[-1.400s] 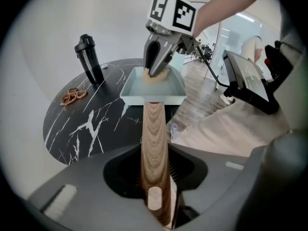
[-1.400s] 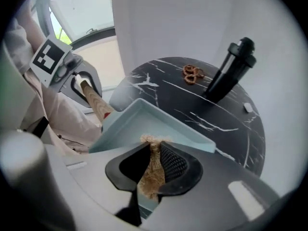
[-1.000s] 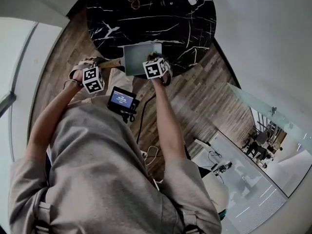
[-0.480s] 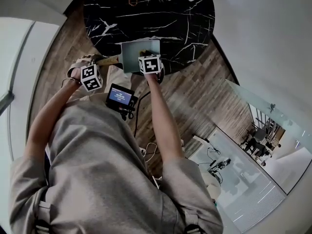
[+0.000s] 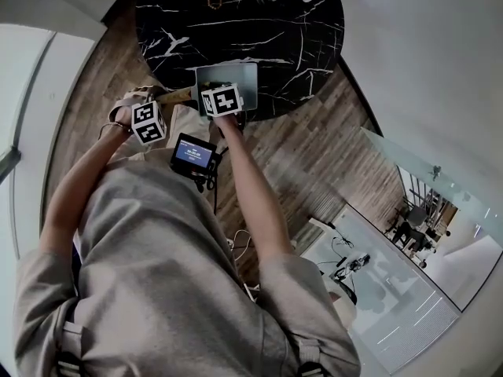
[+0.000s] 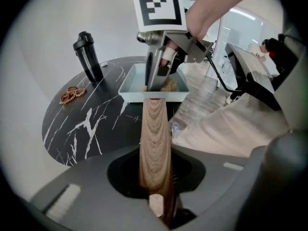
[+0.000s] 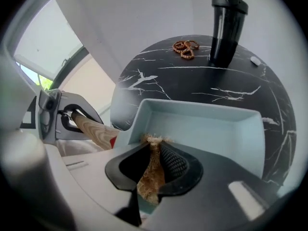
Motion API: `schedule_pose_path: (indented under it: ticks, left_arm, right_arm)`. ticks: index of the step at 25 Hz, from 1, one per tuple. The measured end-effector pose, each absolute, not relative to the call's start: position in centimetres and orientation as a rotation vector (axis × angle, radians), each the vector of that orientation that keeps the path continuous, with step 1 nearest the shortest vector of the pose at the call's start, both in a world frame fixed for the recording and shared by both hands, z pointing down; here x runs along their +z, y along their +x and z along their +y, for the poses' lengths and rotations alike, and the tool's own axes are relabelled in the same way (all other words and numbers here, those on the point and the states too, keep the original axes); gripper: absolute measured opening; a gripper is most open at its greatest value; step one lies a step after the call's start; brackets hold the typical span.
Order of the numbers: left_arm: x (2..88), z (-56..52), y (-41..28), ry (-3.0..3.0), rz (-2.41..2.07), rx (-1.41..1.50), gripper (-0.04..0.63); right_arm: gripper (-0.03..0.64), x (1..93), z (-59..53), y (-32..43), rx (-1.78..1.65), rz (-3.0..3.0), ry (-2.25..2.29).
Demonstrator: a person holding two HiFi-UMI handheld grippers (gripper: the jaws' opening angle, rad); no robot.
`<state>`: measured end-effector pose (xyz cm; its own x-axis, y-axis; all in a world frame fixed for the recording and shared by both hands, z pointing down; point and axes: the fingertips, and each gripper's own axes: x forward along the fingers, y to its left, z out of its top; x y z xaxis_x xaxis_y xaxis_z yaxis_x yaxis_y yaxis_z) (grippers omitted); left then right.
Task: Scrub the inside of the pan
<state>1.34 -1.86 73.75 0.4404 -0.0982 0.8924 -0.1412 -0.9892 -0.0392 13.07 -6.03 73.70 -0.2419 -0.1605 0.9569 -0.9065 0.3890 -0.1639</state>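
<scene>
A pale blue square pan (image 5: 240, 75) sits at the near edge of the black marble table (image 5: 259, 22). Its wooden handle (image 6: 154, 143) runs back between the jaws of my left gripper (image 6: 156, 196), which have just been closing and are shut on it. My right gripper (image 7: 155, 150) points down into the pan (image 7: 216, 129) at its near left corner, by the handle's root. It is shut on a tan fibrous scrubber (image 7: 150, 177), whose frayed tip touches the pan's floor. In the left gripper view the right gripper (image 6: 156, 78) stands over the pan's near wall (image 6: 132, 88).
A black shaker bottle (image 7: 226, 25) stands at the table's far side, with a brown bead bracelet (image 7: 185, 48) to its left and a small white object (image 7: 255, 60) to its right. Wooden floor lies past the table's edge. A small screen device (image 5: 194, 157) hangs at the person's chest.
My right gripper has slid left across the pan with the scrubber, from the near right side to the near left corner. The left gripper and the handle have stayed put.
</scene>
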Motion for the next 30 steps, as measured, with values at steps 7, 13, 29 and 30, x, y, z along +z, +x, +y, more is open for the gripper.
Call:
schedule_pose_path:
  ticks: [7,13,29,30]
  left_arm:
    - [74.0,-1.9,1.4,2.636,-0.220,1.619,0.067]
    - [74.1,-1.9,1.3,2.630,-0.217,1.620,0.067]
    - [74.0,-1.7,1.3,2.601,-0.191,1.638,0.069]
    - [74.0,-1.6,1.3,2.598,-0.189,1.638,0.069]
  right_arm:
    - [0.078,73.9,-6.0,12.6,1.086,-1.684,0.969]
    - [0.080,73.9,-6.0,12.5,1.219,-1.725,0.955]
    - [0.089,70.0,-8.2,18.5,1.198,-1.870,1.173]
    - [0.091,70.4,-8.9,20.4,1.080,-1.798,1.231]
